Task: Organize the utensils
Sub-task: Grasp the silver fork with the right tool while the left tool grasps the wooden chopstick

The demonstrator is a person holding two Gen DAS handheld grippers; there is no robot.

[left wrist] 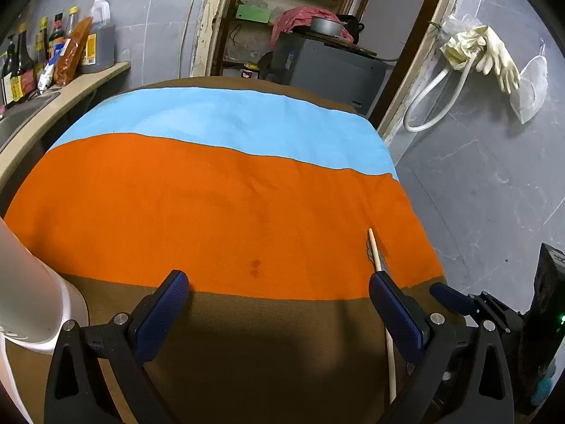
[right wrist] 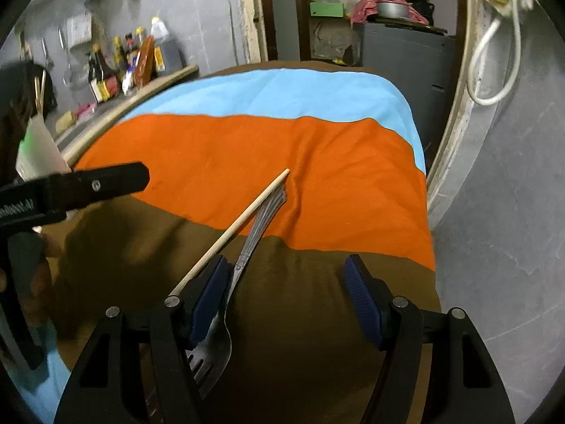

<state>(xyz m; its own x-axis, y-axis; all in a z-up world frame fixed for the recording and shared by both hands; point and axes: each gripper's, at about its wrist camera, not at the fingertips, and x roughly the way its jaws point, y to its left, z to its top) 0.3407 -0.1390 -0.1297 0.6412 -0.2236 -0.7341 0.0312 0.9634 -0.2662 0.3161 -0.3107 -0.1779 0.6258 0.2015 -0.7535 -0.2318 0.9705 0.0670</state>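
The right gripper is hanging spread wide, with a chopstick and a fork lying just beside its left finger. The left gripper is also spread, with a white cup standing to its left.

Both the left gripper and right gripper have black triangular-cutout frames, silver screws and blue textured pads.

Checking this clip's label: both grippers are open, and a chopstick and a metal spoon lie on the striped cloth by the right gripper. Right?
Not quite. The metal utensil is a fork, not a spoon; the right wrist view shows its tines. The rest holds: the chopstick lies beside it on the striped cloth, and the left gripper and right gripper are open.
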